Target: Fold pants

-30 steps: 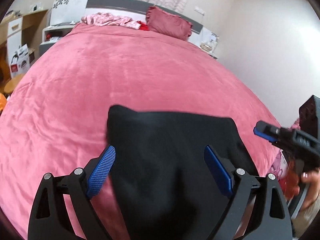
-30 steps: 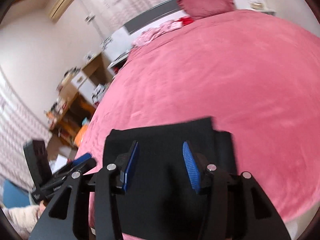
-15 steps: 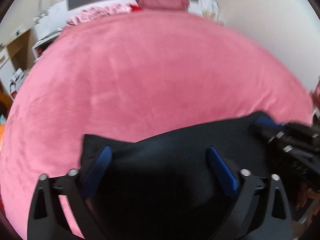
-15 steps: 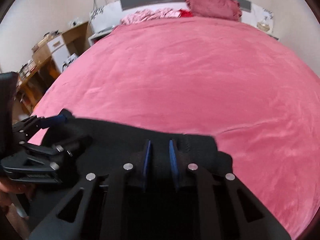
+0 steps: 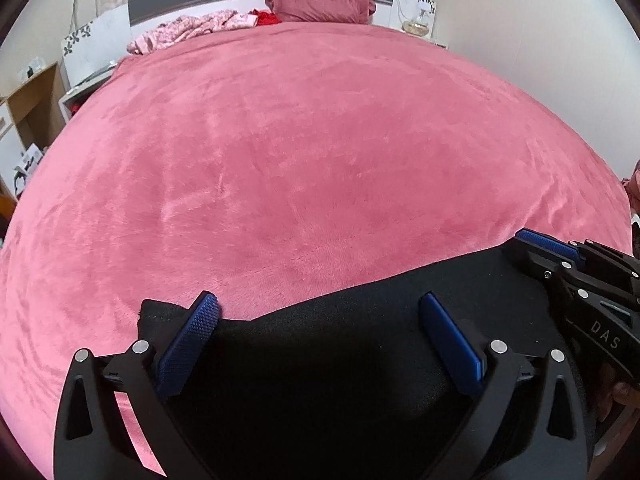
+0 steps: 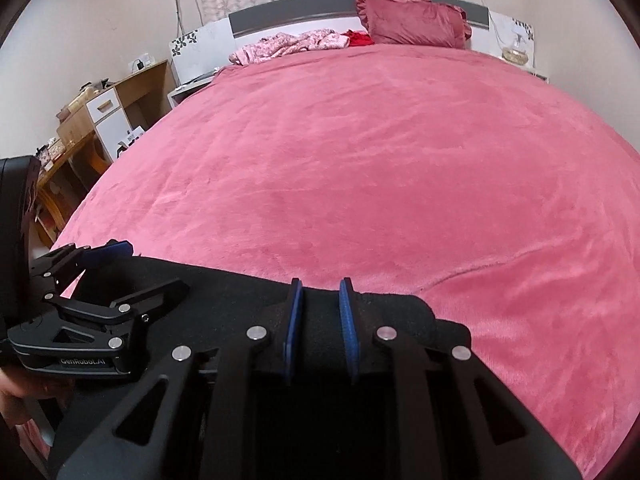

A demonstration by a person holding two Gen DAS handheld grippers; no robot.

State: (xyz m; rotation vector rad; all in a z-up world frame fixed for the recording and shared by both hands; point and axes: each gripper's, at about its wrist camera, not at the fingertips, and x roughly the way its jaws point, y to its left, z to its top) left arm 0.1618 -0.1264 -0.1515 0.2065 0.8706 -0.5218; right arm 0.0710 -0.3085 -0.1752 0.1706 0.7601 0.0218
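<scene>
The pants (image 5: 360, 360) lie at the near edge of the bed (image 5: 320, 160): soft, limp, light cloth, best pinched at a far edge or corner. The right tool (image 6: 320, 320) is narrowed onto a ridge of them; the left tool (image 5: 316, 340) gapes wide over them.

Left tool (image 5: 318, 312) spread wide, pads pressing nothing; right tool (image 6: 322, 294) narrowed, pads nearly together, both angled downward.
</scene>
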